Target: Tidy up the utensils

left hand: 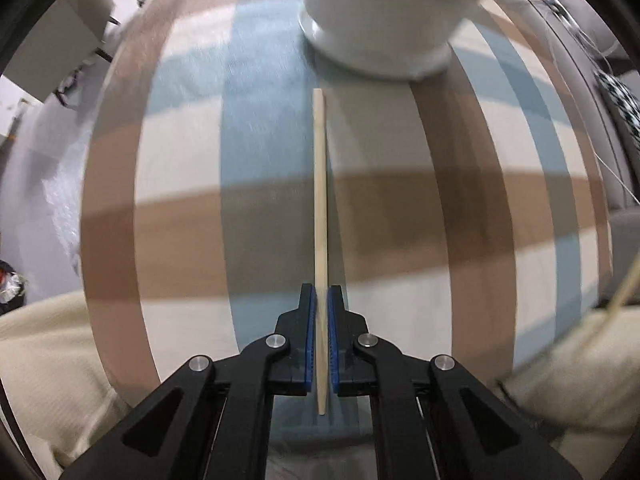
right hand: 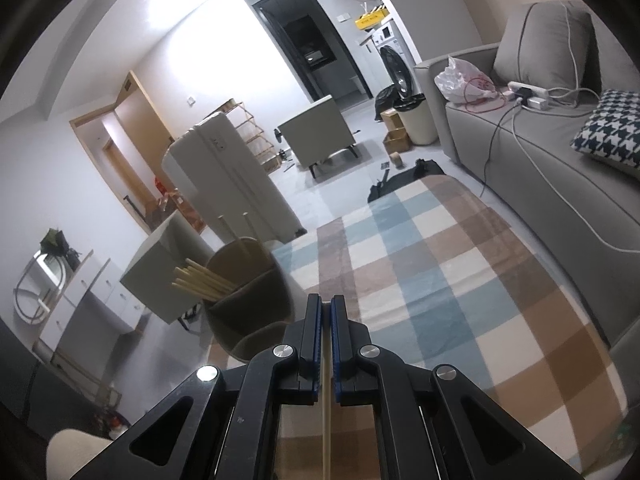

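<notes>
Checked rug point(right hand: 460, 280): soft flat weave, beige, brown, pale-blue squares. Grey upholstered sofa point(right hand: 540, 148) beside it. Utensil holder point(right hand: 248, 300): smooth rounded cup, divided, bundle of pale wooden chopsticks point(right hand: 200, 282) leaning in one compartment. Left gripper point(left hand: 320, 300): black, blue ribbed pads pinching slim tapered wooden chopstick point(left hand: 320, 200), tip near holder's white base point(left hand: 380, 56). Right gripper point(right hand: 326, 312): pads pressed onto second thin wooden stick point(right hand: 326, 420).
</notes>
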Available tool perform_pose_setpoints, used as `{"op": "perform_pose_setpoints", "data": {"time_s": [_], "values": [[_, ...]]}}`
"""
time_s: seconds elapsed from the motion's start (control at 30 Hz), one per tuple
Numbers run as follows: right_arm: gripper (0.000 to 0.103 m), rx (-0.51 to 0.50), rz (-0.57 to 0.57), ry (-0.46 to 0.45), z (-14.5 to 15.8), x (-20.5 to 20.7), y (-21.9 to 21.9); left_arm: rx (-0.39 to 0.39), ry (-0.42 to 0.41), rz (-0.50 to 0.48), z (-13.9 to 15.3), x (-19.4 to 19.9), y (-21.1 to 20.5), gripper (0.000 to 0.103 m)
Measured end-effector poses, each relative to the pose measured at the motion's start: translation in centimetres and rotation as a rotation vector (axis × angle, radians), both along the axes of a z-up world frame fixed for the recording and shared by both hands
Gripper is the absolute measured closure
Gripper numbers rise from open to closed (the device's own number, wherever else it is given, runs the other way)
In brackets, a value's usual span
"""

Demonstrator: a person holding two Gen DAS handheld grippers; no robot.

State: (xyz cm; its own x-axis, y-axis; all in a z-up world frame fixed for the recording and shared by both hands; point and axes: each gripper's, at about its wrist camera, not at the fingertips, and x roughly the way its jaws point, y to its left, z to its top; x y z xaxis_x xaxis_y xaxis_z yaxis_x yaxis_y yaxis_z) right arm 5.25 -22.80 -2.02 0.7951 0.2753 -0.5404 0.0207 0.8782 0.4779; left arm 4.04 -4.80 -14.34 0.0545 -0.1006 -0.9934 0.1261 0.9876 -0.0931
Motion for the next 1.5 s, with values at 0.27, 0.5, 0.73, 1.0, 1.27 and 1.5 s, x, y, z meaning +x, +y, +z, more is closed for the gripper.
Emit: {"op": "perform_pose_setpoints", "data": {"time_s": [0.27,0.5,0.73,1.0,1.27,1.5], "values": [[0.099,0.001,0.021,-0.003,0.0,0.3,1.0,-0.004,-0.045,0.077,0.5,2.6,1.7,0.067],[0.099,0.007,-0.003,0.023,-0.9,0.7,-0.3,0.025,-0.107,0.113,0.7,5.8,1.5,0.064],[0.099,-0.001,-0.015,0.011,-1.1,1.1,-1.0,0.059,-0.151,0.034,1.3,5.9,-0.3,0.077],[0.099,-0.004,-0.009,-0.006,-0.9,1.1,-0.9,0.018,-0.195,0.027,2.7,4.7,-0.5,0.101],[0.099,-0.033,0.004,-0.036,0.1,0.3,-0.2,-0.077,-0.329,0.012,9.2,2.6,-0.3,0.101],[0.099,-0.068,0.019,-0.056,0.9,-0.8,0.7,-0.115,-0.362,0.023,9.4,2.7,2.2,0.102]]}}
